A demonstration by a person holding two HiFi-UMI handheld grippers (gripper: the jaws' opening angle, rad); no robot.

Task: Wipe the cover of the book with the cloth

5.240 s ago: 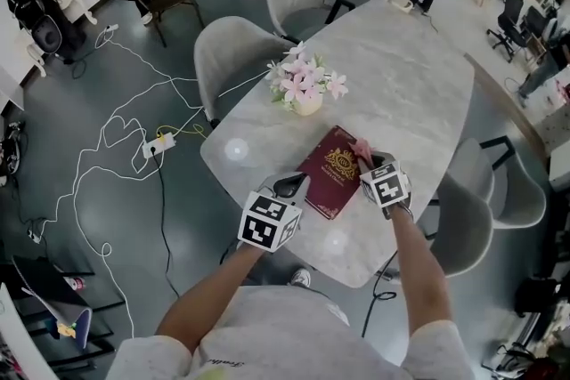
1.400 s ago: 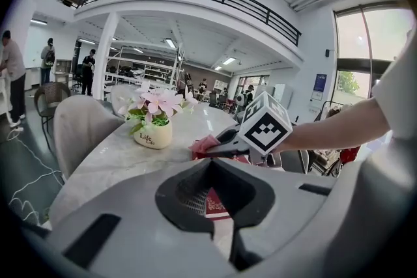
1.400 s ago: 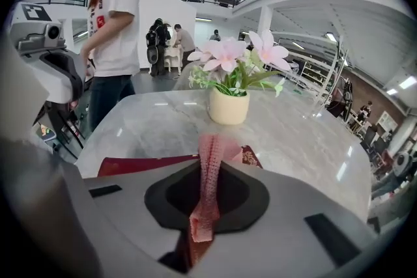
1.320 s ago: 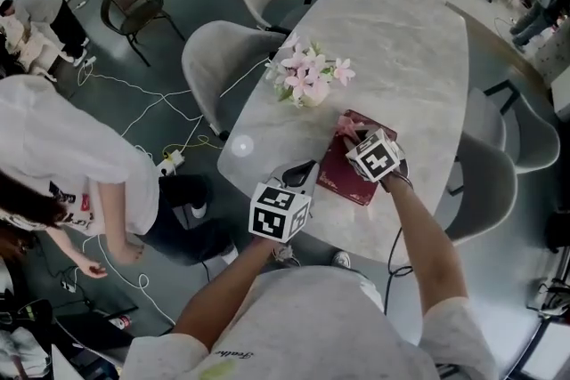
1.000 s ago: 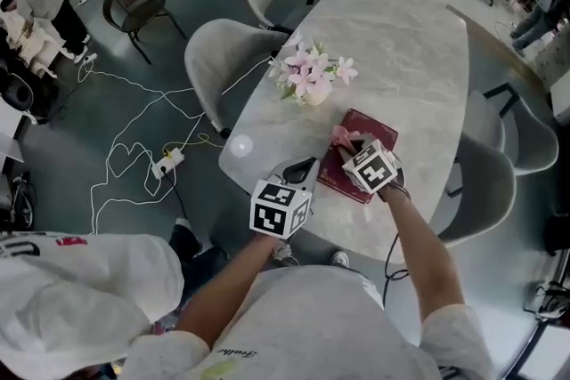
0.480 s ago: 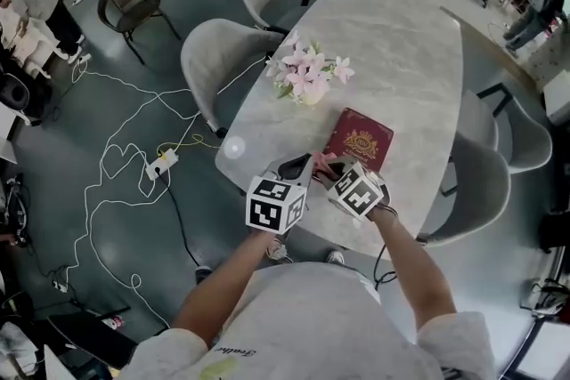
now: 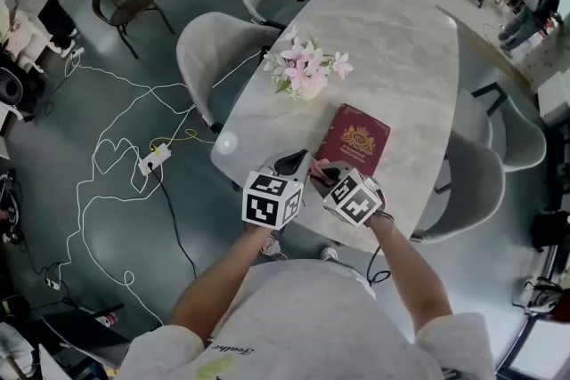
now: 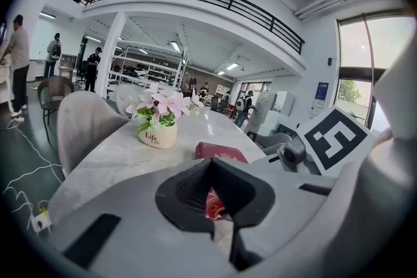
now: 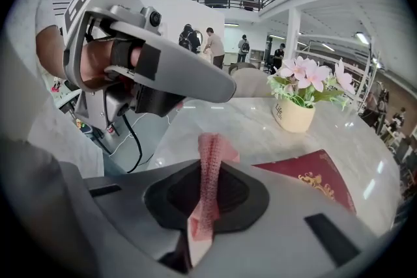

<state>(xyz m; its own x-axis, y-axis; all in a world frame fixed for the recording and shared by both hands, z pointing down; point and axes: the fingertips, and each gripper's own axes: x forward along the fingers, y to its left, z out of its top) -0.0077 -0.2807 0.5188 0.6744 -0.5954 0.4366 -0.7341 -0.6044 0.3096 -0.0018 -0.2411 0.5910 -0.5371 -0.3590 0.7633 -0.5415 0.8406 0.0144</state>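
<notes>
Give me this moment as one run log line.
right gripper: shut on cloth, beside book, off cover | left gripper: shut, empty | book: closed, flat on table, cover up

The cream round ceramic flower pot (image 8: 158, 135) on the table bears dark print reading "Life", with a smaller line beneath too tiny to make out. The gold lettering around the crest on the dark red hardcover book (image 7: 356, 141) is unreadable.
</notes>
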